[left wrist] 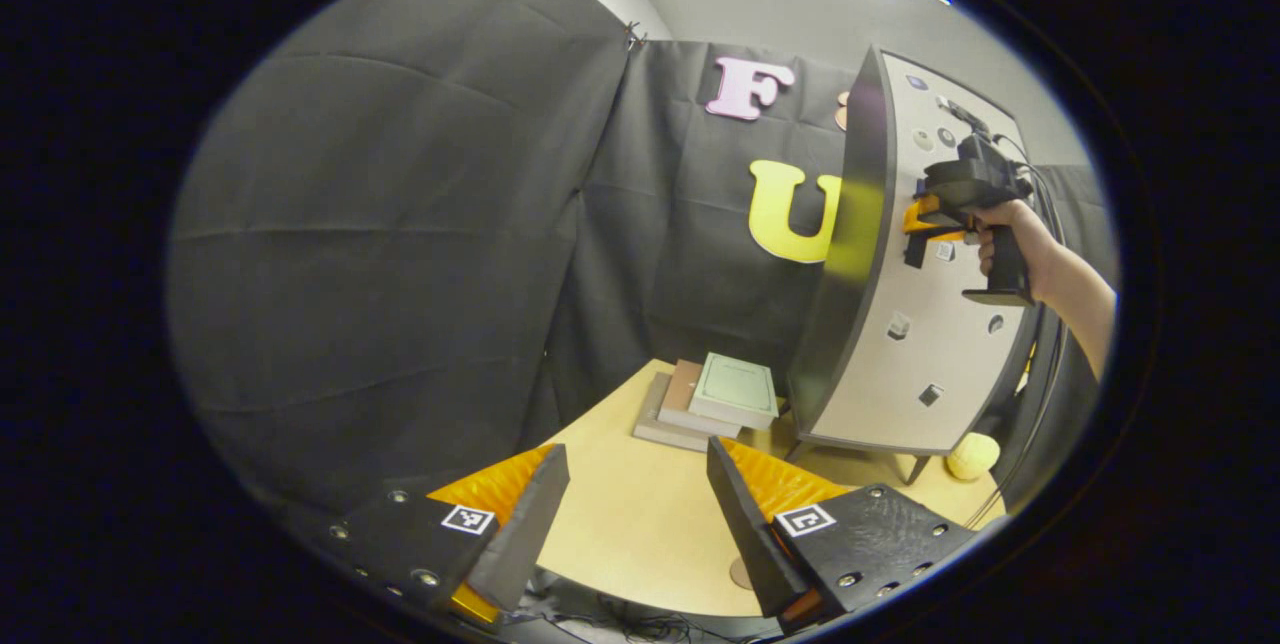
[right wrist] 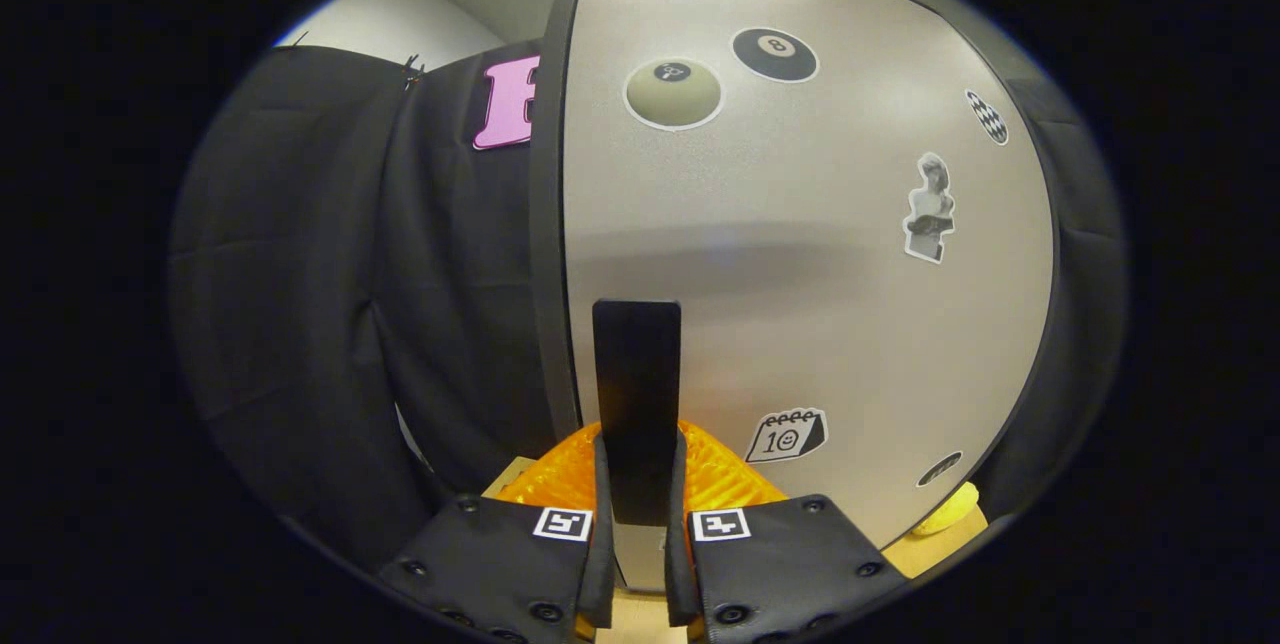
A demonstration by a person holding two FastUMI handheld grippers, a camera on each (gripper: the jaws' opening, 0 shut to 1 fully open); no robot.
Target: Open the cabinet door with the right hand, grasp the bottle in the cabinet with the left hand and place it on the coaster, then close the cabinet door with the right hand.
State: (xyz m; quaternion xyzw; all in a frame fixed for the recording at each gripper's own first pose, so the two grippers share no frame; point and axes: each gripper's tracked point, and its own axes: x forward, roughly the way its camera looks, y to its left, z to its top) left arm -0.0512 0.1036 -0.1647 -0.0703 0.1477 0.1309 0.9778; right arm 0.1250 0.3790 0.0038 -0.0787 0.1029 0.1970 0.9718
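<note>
A cabinet (left wrist: 850, 254) with a dark side and a grey, sticker-covered door (left wrist: 920, 344) stands on the table at the right of the left gripper view. A person's hand holds my right gripper (left wrist: 925, 224) against that door. In the right gripper view, my right gripper (right wrist: 638, 454) is shut on the black vertical door handle (right wrist: 636, 374), with the door (right wrist: 800, 274) right in front. No gap shows at the door, which hides the inside. My left gripper (left wrist: 635, 454) hangs open over the table, holding nothing. A small tan disc (left wrist: 740, 574), perhaps the coaster, peeks out beside its right finger.
A stack of books (left wrist: 715, 394) lies on the light wooden table (left wrist: 630, 524), left of the cabinet's foot. A small yellow object (left wrist: 972, 454) sits by the cabinet's base, and the same yellow object (right wrist: 950, 514) appears low right in the right gripper view. Black cloth walls close the back and left.
</note>
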